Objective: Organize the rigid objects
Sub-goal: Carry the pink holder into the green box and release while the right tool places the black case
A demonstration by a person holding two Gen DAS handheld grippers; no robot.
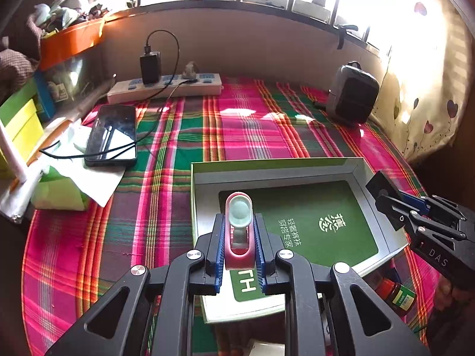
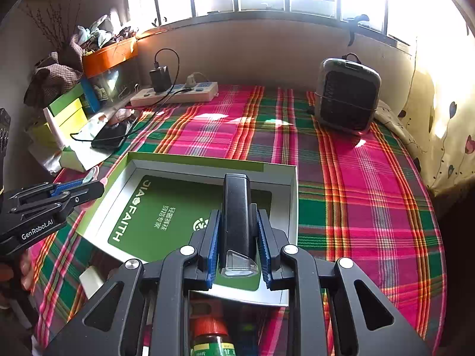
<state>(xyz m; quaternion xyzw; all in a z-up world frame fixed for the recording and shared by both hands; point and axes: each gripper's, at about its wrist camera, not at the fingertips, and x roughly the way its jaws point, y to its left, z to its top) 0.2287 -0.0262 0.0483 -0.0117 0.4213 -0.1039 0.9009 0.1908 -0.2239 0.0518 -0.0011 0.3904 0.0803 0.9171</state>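
Your left gripper (image 1: 239, 237) has its blue fingers (image 1: 219, 255) closed tight on a pink clip-shaped object with a pale green pad (image 1: 239, 231), held above the near end of the open box (image 1: 196, 195). Your right gripper (image 2: 238, 237) is likewise clamped, its fingers (image 2: 212, 252) pressing a black oblong device with a clear end (image 2: 236, 222) over the same box's green-printed floor. The box lies on the plaid cloth (image 1: 166, 201). A red-capped bottle (image 2: 211, 338) sits below the right gripper. Further out: phone (image 1: 114, 135), power strip (image 1: 166, 87), dark heater-like unit (image 2: 346, 95).
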